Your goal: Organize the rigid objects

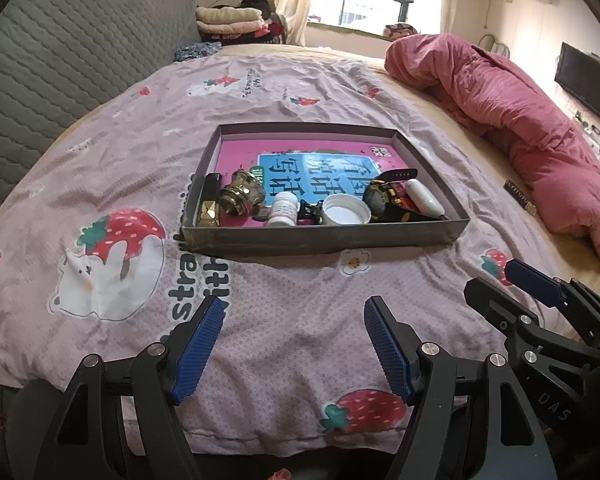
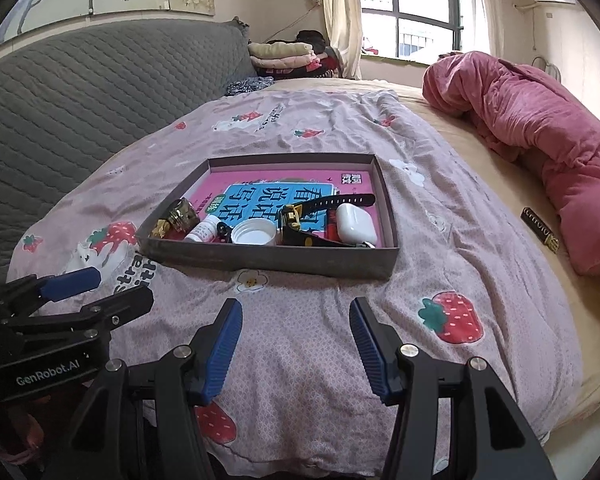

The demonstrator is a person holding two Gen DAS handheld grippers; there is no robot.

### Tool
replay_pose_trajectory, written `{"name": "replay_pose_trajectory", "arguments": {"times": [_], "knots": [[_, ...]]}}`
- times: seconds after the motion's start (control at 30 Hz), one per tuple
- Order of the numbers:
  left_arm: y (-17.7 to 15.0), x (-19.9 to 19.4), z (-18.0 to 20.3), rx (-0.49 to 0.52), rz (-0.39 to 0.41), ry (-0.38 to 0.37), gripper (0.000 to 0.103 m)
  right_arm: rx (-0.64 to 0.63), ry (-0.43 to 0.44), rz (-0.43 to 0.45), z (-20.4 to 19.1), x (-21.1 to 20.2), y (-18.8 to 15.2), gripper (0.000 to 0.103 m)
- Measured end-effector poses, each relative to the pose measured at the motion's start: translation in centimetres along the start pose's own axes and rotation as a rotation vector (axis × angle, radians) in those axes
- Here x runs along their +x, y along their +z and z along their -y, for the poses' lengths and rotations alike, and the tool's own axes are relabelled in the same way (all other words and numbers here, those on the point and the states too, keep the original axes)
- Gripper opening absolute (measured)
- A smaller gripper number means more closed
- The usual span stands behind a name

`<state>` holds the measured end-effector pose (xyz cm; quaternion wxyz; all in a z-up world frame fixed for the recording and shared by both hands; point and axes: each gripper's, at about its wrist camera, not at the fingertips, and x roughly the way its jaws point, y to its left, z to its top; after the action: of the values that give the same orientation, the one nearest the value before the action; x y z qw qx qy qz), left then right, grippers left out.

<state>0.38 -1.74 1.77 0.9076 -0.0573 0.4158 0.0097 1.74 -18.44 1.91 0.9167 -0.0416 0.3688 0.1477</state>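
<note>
we hold 2 tongs above the bed sheet (image 1: 292,320), both short of the tray (image 1: 324,236). the left tongs (image 1: 294,344) stand wide apart and empty; the right tongs (image 2: 296,344) stand parted and empty. the tray's long axis runs left to right in both views. along its near wall lie a gold lipstick (image 1: 210,204), a white bottle (image 1: 283,210) on its side, a white cap (image 1: 346,209), a watch (image 2: 296,220) and an earbud case (image 2: 356,224).
</note>
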Motion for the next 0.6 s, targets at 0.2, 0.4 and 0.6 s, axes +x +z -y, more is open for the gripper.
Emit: {"name": "replay_pose_trajectory", "arguments": {"times": [0.2, 0.4, 0.6], "knots": [[-0.1, 1.0, -0.5, -0.008, 0.000, 0.017, 0.074, -0.018, -0.019, 0.003, -0.1, 0.9, -0.1, 0.055], [-0.2, 2.3, -0.6, 0.008, -0.016, 0.024, 0.074, -0.019, -0.034, -0.018, 0.1, 1.9, -0.3, 0.055], [-0.3, 3.3, -1.0, 0.003, -0.030, 0.036, 0.074, -0.014, -0.037, -0.045, 0.1, 2.8, -0.6, 0.055]]}}
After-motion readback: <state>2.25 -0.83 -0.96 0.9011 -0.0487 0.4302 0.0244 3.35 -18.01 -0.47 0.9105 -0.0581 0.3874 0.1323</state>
